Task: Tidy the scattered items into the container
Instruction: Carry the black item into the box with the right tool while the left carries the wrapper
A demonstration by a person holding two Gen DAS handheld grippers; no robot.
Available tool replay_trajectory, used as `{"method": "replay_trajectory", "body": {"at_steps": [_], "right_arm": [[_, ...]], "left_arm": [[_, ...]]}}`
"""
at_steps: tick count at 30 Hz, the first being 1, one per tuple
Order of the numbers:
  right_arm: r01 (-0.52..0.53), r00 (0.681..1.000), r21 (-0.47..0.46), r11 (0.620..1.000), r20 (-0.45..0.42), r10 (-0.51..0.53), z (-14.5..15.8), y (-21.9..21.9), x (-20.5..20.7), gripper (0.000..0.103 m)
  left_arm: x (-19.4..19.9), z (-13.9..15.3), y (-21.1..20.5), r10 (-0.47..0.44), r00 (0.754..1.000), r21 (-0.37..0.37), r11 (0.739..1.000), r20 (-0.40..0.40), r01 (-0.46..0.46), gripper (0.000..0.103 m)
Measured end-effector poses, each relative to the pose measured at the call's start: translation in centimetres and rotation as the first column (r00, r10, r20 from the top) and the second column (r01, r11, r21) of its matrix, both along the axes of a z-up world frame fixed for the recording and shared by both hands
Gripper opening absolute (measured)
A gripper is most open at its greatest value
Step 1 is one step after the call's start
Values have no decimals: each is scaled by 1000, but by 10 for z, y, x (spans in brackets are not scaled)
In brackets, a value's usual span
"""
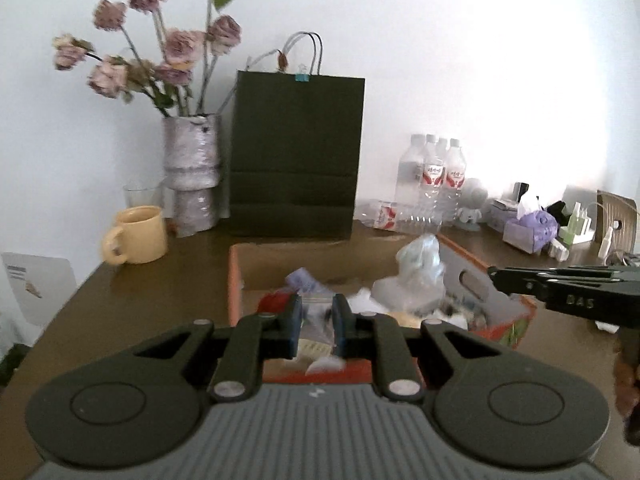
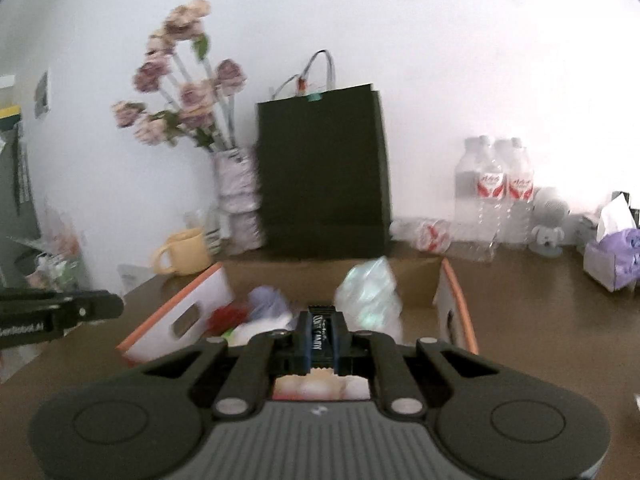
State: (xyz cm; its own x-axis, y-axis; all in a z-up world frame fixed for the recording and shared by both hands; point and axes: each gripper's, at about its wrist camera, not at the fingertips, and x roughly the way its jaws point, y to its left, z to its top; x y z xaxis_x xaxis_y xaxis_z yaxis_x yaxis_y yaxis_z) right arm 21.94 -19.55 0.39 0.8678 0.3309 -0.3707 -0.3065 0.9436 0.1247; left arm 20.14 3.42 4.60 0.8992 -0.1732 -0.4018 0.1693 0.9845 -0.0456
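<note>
Half the candy wrapper (image 2: 321,338) hidden between right tongs (image 2: 322,334).

Left wrist view: box (image 1: 472,280) at frame ctr on table (image 1: 160,292). Paper bag (image 1: 296,156) behind it, vase (image 1: 192,172) & mug (image 1: 136,234) to upper left, bottles (image 1: 434,176) & tissue box (image 1: 528,228) to upper right. Plastic bag (image 1: 420,268) in box, right side.

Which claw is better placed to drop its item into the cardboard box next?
Probably the right claw: it is shut on a black packet, with the open box just ahead below it. What the left claw holds is unclear.
</note>
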Motion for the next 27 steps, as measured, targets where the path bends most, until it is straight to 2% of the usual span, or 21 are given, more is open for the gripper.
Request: {"method": "replay_trajectory", "body": {"at_steps": [7,11,13,14,15,16,18,19,20,21,23,26,27], "right_arm": [[25,998,-38,999,-51,-27,-30,-8,69,9],[3,996,-97,995,-83,-11,-48,-10,86,9],[-4,995,-96,995,-100,-6,-50,-12,91,14],[-9,994,-88,996,-112,-1,-50,-14,92,15],[-17,992,-77,997,-122,7,-50,-15,94,25],[-21,992,-64,998,-127,13,-50,-17,94,45],[-13,994,-49,999,-109,7,-49,-19,90,68],[-9,996,-48,999,-93,5,-48,-18,86,71],[-12,997,-53,999,-77,8,-47,-16,83,73],[-16,998,-57,998,-66,12,-46,-13,79,81],[-18,999,-55,998,-43,16,-44,-11,72,88],[-21,999,-45,999,-35,19,-39,-8,65,101],[-21,999,-36,999,-30,20,-37,-8,62,103]], "left_arm": [[82,-21,-31,37,996,27,999,-86,-35,17],[102,-39,-44,55,990,50,998,-132,-48,18],[107,-46,-49,60,987,53,997,-151,-53,22],[109,-48,-51,63,985,56,997,-159,-55,34],[109,-49,-53,70,984,57,996,-163,-61,54],[109,-50,-55,83,984,59,996,-160,-74,61],[105,-48,-59,105,985,72,993,-135,-96,73],[102,-46,-61,113,986,79,991,-121,-104,77],[99,-43,-62,123,987,83,990,-108,-114,88],[95,-41,-63,135,986,87,988,-94,-127,97],[86,-35,-64,175,983,106,980,-56,-168,103],[74,-28,-60,179,984,94,980,-19,-177,103],[70,-26,-58,179,984,90,980,-14,-177,103]]}}
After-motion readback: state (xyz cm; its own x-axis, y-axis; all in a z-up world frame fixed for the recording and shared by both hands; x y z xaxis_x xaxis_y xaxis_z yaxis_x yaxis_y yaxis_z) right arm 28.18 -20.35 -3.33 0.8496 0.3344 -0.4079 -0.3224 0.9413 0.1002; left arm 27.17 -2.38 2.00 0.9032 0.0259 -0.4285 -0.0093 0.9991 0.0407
